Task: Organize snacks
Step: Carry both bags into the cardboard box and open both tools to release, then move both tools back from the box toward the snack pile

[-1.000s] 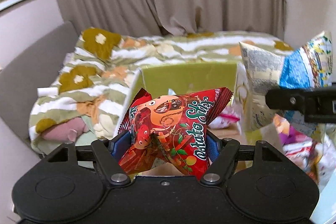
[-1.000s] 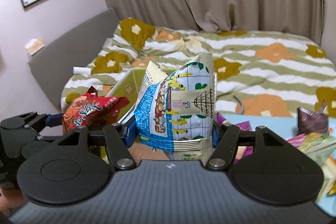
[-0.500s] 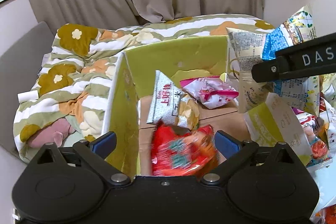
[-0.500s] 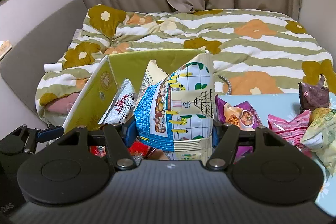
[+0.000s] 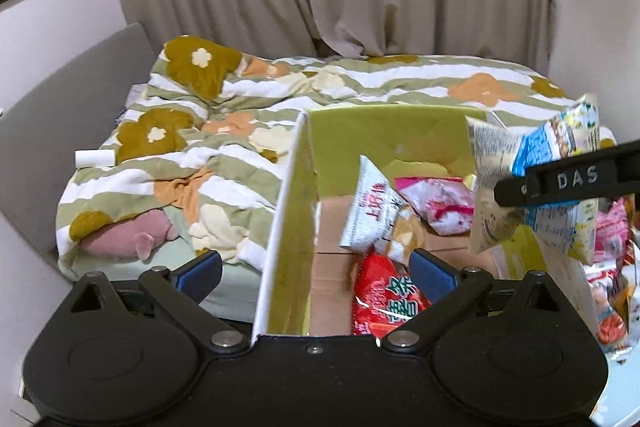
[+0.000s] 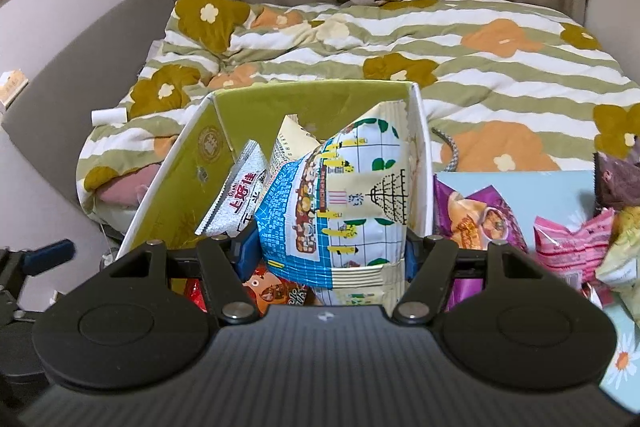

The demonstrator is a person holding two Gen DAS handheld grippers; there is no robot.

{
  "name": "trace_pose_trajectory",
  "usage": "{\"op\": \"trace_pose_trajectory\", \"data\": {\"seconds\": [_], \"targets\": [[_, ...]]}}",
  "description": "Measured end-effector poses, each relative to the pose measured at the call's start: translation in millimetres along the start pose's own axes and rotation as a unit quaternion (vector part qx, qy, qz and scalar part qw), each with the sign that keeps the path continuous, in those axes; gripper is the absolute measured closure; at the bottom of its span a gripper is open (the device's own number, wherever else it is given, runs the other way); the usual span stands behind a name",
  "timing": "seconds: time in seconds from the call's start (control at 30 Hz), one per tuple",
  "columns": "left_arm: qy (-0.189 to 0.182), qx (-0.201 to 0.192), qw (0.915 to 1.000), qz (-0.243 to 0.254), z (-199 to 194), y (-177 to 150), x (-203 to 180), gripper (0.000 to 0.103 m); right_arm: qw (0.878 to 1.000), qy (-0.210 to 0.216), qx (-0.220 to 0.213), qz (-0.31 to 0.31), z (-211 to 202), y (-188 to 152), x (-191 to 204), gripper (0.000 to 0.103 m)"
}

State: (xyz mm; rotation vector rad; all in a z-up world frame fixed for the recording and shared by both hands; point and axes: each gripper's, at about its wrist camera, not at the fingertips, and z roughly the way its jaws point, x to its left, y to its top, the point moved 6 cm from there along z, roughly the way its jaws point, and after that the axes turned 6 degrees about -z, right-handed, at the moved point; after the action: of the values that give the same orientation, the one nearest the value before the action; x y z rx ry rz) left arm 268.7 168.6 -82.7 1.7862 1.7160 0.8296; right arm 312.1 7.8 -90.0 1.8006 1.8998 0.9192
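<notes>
Left tongs (image 5: 316, 269): released, nothing between the blue pads, poised over the left wall of the green cardboard box (image 5: 288, 211).

Right tongs (image 6: 328, 251): clenched on a blue-and-white snack bag (image 6: 340, 203), held upright above the box opening, not yet let go.

Box contents, as visible:
- red potato-snack bag (image 5: 386, 301) on the box floor, near corner
- white rice-cracker packet (image 5: 370, 207) leaning upright mid-box
- pink-and-white packet (image 5: 438, 201) toward the far side

Still outside the box, on the light blue surface (image 6: 560, 187) to the right:
- purple snack bag (image 6: 480, 219)
- pink packet (image 6: 572, 243)
- dark purple packet (image 6: 618, 179) at the far edge
- a pale yellow-green one at the frame edge, partly cut off

Judgement: task roughly half done. At least three snacks are boxed and a fourth is about to go in; four or more remain on the surface. Exact count uncertain, since the pile runs out of frame.

The box stands by a bed with a flowered quilt (image 6: 480, 67).
</notes>
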Motion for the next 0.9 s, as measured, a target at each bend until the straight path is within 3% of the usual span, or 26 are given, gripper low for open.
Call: {"op": "trace_pose_trajectory", "data": {"seconds": [0.17, 0.27, 0.43, 0.6, 0.9], "targets": [[0.006, 0.001, 0.9999, -0.011, 3, 3, 4, 0.002, 1.000, 0.012, 0.017, 0.013, 14, -1, -1, 0.021], [0.005, 0.005, 0.9999, -0.014, 6, -1, 4, 0.002, 0.999, 0.019, 0.025, 0.027, 20, -4, -4, 0.000], [-0.001, 0.015, 0.9998, -0.015, 10, -10, 2, 0.002, 0.999, 0.029, -0.004, 0.046, 15, -12, -10, 0.000], [-0.003, 0.020, 0.9997, -0.016, 11, -13, 3, 0.002, 0.999, 0.013, -0.026, 0.022, 9, -15, -7, 0.000], [-0.012, -0.003, 0.9999, -0.011, -9, -8, 0, 0.002, 0.998, 0.018, -0.055, 0.015, -14, -13, -3, 0.000]]}}
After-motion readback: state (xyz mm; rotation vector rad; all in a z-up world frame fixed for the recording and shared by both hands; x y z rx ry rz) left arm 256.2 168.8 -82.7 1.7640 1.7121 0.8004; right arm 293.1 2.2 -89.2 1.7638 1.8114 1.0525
